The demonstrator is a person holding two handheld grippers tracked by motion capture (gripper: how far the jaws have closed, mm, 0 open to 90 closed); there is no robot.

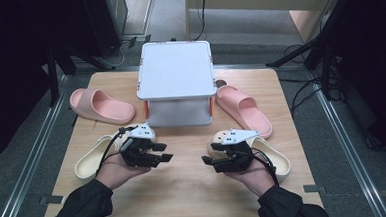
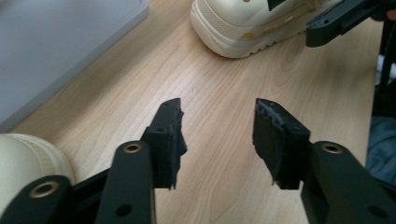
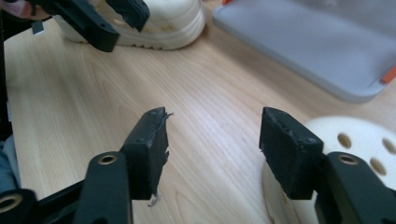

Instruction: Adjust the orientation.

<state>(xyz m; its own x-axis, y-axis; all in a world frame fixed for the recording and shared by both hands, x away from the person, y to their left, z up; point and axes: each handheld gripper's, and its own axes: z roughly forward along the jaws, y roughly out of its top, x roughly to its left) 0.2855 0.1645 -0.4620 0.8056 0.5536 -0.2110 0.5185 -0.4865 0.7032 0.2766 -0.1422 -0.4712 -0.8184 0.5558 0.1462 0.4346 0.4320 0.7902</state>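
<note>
Cream clogs are the things nearest to the hands: the left clog [image 1: 96, 156] lies on the table [image 1: 185, 189] just behind and outside the left gripper [image 1: 164, 152], and the right clog [image 1: 268, 154] lies the same way under and beside the right gripper [image 1: 207, 160]. Both grippers point inward, toward each other, so each clog is behind its own fingers, not in front. Each clog's long axis runs slanted, its toe toward the grey box [image 1: 175, 69]. The left jaws stand spread with only bare wood between them, and the right jaws are spread wide too, holding nothing. I judge each hand must turn outward first, the left one for the left clog. Two pink slippers [image 1: 100, 106] wait farther back beside the box.
</note>
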